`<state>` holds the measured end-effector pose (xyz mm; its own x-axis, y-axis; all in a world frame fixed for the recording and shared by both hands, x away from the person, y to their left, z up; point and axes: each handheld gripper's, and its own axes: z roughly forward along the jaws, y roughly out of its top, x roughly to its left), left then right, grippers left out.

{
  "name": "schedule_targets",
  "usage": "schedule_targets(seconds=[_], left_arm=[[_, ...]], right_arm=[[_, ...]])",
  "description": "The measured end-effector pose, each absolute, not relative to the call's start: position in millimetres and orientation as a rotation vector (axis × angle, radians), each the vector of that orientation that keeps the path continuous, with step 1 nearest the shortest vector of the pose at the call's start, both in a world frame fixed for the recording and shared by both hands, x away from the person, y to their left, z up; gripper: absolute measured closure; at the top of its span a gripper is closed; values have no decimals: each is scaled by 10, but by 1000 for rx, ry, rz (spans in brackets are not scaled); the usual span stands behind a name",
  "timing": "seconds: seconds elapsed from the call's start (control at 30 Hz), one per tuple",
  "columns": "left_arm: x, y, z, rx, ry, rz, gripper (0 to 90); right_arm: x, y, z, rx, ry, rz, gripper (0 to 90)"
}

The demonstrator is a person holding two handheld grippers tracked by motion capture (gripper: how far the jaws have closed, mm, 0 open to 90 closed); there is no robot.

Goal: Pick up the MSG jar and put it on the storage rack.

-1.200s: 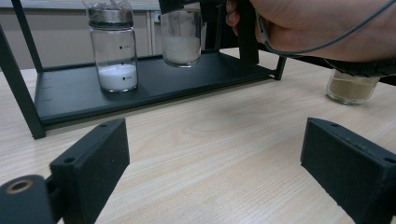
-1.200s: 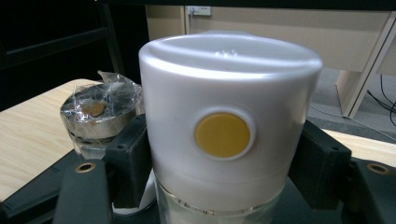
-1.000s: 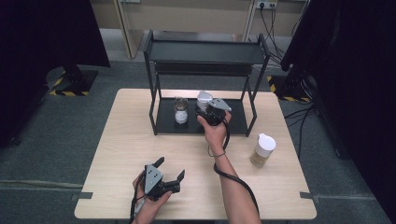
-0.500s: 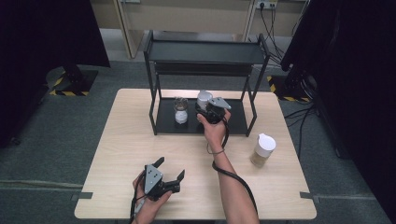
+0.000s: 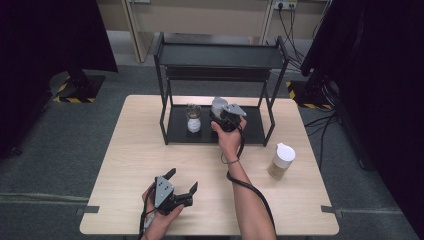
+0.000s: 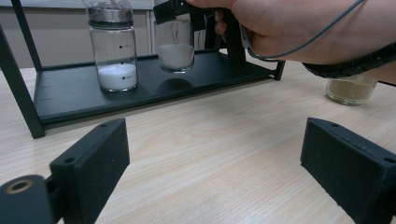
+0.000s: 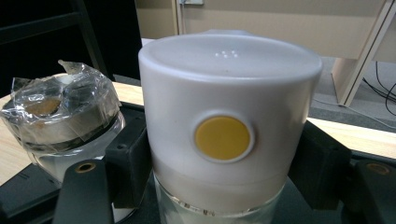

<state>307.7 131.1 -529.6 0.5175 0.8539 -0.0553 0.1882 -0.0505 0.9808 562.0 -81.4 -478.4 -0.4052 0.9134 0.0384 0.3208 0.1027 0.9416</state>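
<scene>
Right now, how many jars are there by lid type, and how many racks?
White-lidded jars: 2, one in the right tool, one on the table
Film-covered jar: 1
Black rack: 1
Total: 4

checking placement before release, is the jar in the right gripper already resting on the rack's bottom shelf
No: in the left gripper view the held jar hangs clear above the bottom shelf, with its shadow visible beneath it.
</scene>
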Motion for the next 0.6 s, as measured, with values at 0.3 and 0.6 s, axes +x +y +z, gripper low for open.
schedule_targets(seconds=[0.3, 0.6], left_arm=[[3076, 1312, -5296, 1558, 923, 691, 76], [3076, 1312, -5296, 1557, 924, 691, 76]], right_arm=[[5624, -789, -4836, 1209, 1807, 1298, 308], [5619, -786, -4862, 1201, 1802, 1297, 307]])
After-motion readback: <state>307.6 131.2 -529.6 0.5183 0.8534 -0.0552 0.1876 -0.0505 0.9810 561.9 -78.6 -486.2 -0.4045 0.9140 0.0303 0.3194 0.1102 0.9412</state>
